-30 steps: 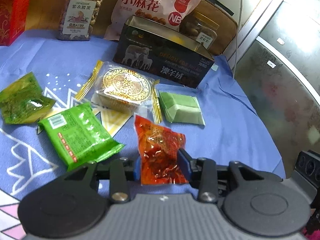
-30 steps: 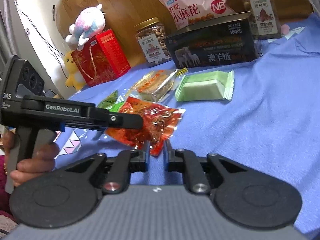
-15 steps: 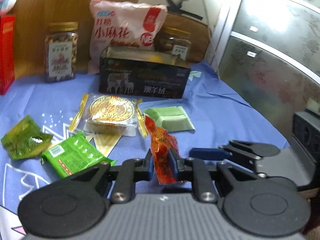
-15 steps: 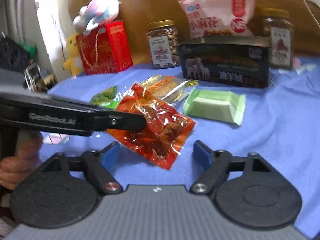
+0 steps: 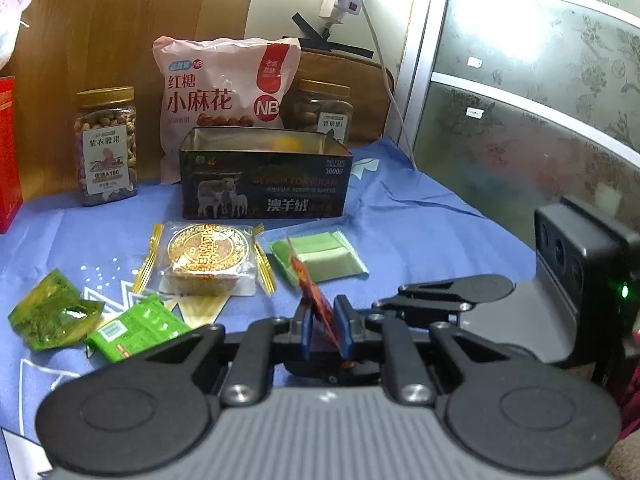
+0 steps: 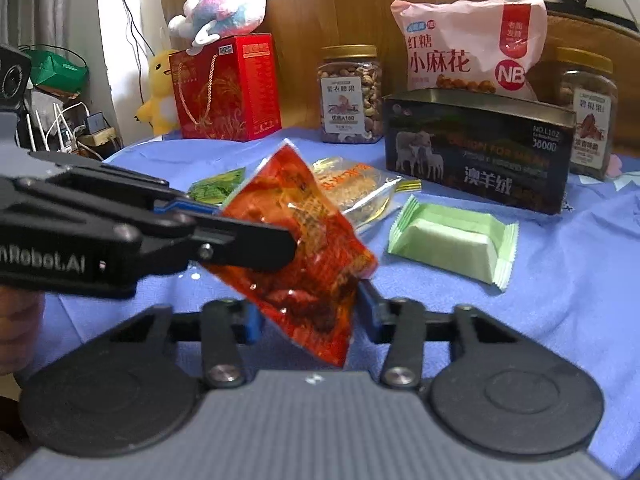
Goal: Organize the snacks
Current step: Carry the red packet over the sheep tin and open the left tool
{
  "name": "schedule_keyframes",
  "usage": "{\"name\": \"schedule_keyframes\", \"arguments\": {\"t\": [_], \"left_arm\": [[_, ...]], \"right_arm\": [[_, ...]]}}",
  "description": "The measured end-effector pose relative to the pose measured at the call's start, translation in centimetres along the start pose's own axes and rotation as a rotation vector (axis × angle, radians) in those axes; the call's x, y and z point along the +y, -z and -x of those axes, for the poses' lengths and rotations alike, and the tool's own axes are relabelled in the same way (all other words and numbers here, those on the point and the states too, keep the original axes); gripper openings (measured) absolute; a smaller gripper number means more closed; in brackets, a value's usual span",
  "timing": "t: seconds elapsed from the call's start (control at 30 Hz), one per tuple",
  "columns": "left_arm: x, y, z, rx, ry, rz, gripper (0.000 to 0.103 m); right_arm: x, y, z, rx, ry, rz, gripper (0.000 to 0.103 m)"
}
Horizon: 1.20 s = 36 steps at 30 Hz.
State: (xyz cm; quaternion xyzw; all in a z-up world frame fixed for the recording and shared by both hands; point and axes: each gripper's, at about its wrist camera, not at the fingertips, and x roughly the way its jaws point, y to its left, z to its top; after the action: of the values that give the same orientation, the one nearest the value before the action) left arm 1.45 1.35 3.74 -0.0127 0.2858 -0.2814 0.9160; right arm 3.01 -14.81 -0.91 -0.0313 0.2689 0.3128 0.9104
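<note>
Pinching the red snack packet [image 5: 320,312] between its two blue pads, the left hand-held gripper [image 5: 325,330] holds it up above the blue cloth [image 5: 420,240]. In the right wrist view the same red snack packet [image 6: 304,248] hangs tilted in the air, with the left hand-held gripper [image 6: 264,246] reaching in from 9 o'clock.

The right hand-held gripper [image 6: 310,318] is wide open. Its blue pads sit on either side of the packet's lower end, and I cannot tell if they touch it.

On the cloth, at 12 o'clock from the held packet, lies the pale green bar [image 5: 320,256]. The round cake in clear wrap [image 5: 206,258] is at 10 o'clock. Two green packets [image 5: 92,320] lie at 9 o'clock. The open black tin [image 5: 262,188] stands farther back at 12 o'clock, with the pink bag [image 5: 224,92] and two nut jars [image 5: 106,146] behind it.
</note>
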Motion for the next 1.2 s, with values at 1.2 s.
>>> {"name": "schedule_keyframes", "arguments": {"t": [1.2], "left_arm": [[4.6,-16.3,-17.7,0.010,-0.142,0.000,0.049]], "right_arm": [[-12.4,-9.8,-4.9,-0.186,0.496,0.138,0.045]]}}
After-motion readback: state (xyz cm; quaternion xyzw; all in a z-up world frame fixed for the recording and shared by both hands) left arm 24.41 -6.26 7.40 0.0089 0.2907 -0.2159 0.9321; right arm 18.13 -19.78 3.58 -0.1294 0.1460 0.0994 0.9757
